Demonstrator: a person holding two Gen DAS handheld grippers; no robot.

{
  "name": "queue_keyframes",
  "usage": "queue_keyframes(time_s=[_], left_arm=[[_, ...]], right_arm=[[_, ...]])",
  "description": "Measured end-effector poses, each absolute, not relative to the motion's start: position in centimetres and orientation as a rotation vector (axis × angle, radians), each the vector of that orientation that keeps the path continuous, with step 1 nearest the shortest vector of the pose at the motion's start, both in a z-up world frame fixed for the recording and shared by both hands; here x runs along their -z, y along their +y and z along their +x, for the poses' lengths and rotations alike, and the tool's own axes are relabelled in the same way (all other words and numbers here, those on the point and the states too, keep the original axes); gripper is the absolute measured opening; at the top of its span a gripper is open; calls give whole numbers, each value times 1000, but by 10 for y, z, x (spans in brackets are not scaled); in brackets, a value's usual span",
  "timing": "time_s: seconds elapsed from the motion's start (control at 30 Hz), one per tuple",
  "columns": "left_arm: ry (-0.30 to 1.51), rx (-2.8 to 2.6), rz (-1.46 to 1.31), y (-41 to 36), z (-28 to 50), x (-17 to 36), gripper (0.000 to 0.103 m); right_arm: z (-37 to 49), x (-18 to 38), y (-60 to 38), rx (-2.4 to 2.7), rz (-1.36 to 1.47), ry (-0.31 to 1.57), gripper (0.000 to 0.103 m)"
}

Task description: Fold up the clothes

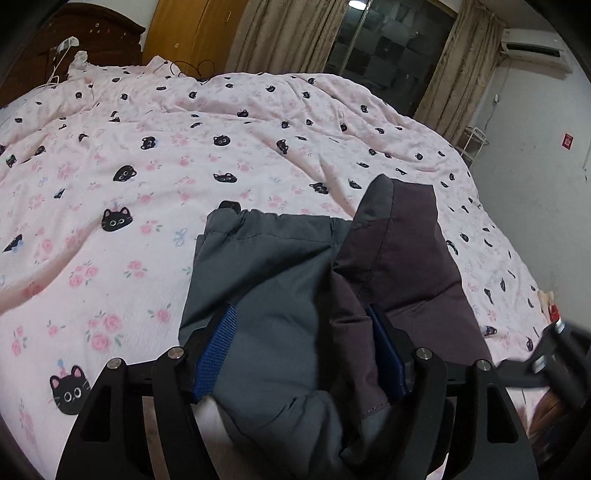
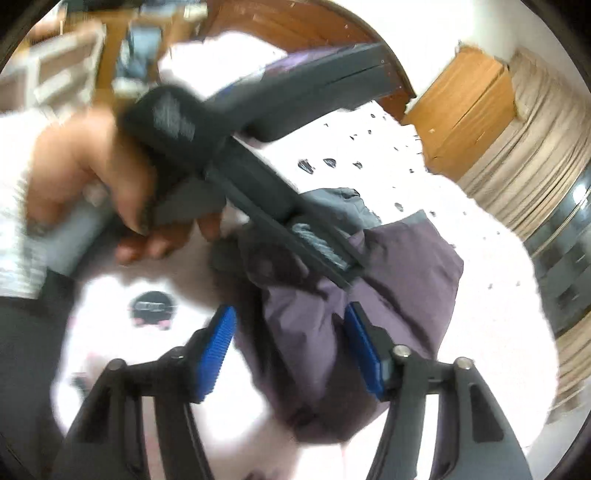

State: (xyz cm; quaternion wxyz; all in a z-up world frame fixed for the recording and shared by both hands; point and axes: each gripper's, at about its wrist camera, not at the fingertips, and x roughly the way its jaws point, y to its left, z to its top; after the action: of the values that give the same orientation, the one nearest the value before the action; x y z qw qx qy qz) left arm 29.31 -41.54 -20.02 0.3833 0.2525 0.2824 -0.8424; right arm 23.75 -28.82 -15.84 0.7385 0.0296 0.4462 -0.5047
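One garment is present — a padded jacket [image 1: 280,280] in two colours, grey and dark purple, lying bunched on the near part of the bed [image 1: 155,206]. In the left wrist view its grey panel and purple panel [image 1: 399,251] rise side by side, with one drawstring hem across the grey top edge.

Two grippers are in view. The left gripper [image 1: 306,332] has its two blue-padded fingers [image 1: 218,347] set apart with the jacket's bulk between them; whether they press it cannot be told. The right gripper [image 2: 291,332] likewise has fingers apart — purple fabric [image 2: 332,332] fills the gap, contact uncertain owing to blur.

The right wrist view also shows one bare hand [image 2: 92,177] gripping the left gripper's handle.

One pink bedcover printed with black cat faces, one wooden headboard [image 1: 74,40], two curtains [image 1: 288,33].
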Motion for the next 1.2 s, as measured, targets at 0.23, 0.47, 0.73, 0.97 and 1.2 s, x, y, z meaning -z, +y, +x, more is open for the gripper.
queue_keyframes(time_s=[0.23, 0.47, 0.73, 0.97, 1.2], left_arm=[[718, 2126, 656, -418, 293, 206, 68], [687, 2090, 685, -419, 290, 211, 72], [669, 2041, 745, -423, 286, 221, 71], [682, 2046, 737, -424, 288, 223, 74], [684, 2047, 728, -423, 289, 222, 75]], right_arm=[[132, 89, -341, 1043, 550, 571, 63], [138, 94, -446, 1052, 762, 602, 30], [138, 179, -499, 1114, 1100, 783, 4], [146, 172, -487, 1147, 1039, 802, 7], [141, 113, -425, 1151, 885, 732, 54]])
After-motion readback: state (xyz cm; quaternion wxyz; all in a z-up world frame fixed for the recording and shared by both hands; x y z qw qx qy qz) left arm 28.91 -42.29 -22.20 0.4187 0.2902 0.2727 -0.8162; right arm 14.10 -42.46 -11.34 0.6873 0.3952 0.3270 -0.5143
